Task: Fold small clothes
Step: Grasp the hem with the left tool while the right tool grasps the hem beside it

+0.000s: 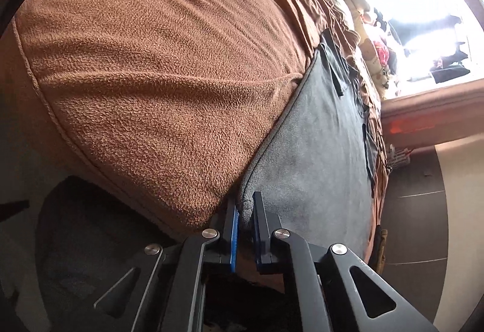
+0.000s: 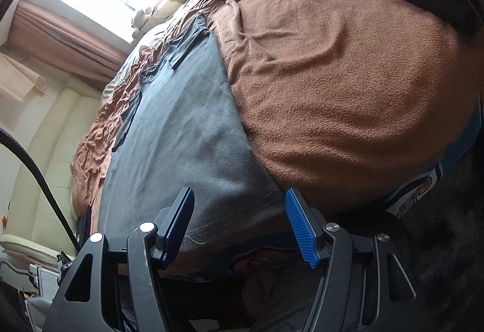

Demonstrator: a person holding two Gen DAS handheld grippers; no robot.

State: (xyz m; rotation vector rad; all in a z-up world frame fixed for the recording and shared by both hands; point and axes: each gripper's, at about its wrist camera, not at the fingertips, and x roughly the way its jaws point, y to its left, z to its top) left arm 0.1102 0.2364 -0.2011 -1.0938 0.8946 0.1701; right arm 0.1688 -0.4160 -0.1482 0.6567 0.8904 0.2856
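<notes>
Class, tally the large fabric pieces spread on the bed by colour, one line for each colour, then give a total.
Brown: 1, the brown fleece blanket
Grey: 1, the grey garment, its near corner pinched in the left gripper; the right gripper stands open around its hem
Total: 2

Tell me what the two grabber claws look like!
Both are black metal frames with triangular cut-outs and round silver bolts. The left gripper has slim fingers with a blue pad. The right gripper has ridged blue pads. A black cable curves nearby.
</notes>
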